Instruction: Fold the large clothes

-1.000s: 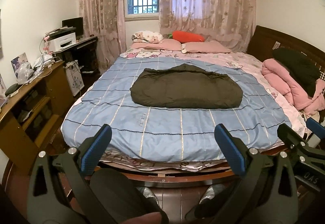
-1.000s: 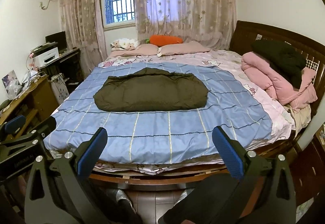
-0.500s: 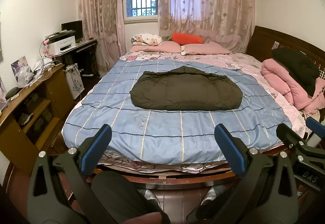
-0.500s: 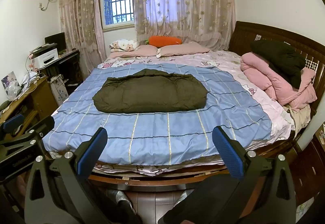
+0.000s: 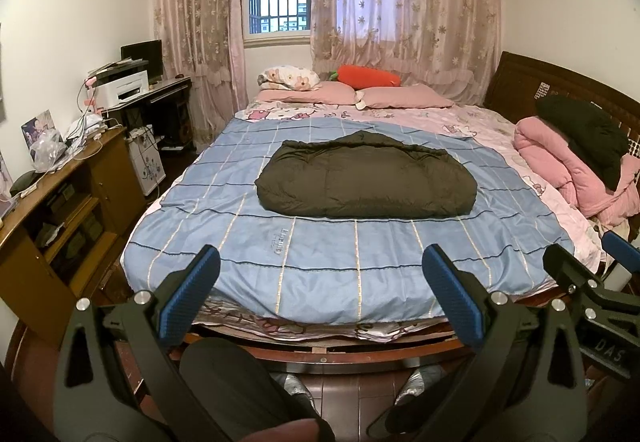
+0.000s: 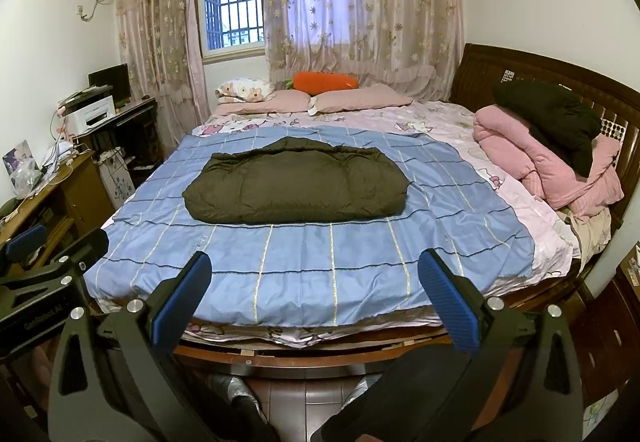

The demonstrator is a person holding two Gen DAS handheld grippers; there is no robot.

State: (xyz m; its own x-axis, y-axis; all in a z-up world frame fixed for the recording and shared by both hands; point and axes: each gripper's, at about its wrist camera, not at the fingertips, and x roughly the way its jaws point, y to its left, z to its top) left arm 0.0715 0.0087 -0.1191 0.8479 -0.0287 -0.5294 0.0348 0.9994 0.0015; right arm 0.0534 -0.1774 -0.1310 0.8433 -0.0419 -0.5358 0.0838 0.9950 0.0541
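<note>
One dark green coat (image 5: 366,181) lies folded on the bed (image 5: 320,266) at 12 o'clock. Two claws, left claw (image 5: 320,294) and right claw (image 6: 316,294), stand spread wide and hold nothing. Two pink pillows (image 5: 404,97) lie beyond.

Black hand-held gripper (image 5: 320,294) frames, blue ribbed pads (image 5: 188,294), silver screws.

The small print on the blue bedspread (image 5: 285,242) is too small to read. The pink quilt (image 5: 568,169) lies partly under a dark garment (image 5: 588,137). The cabinet (image 5: 52,209) is cut off at the left edge.
</note>
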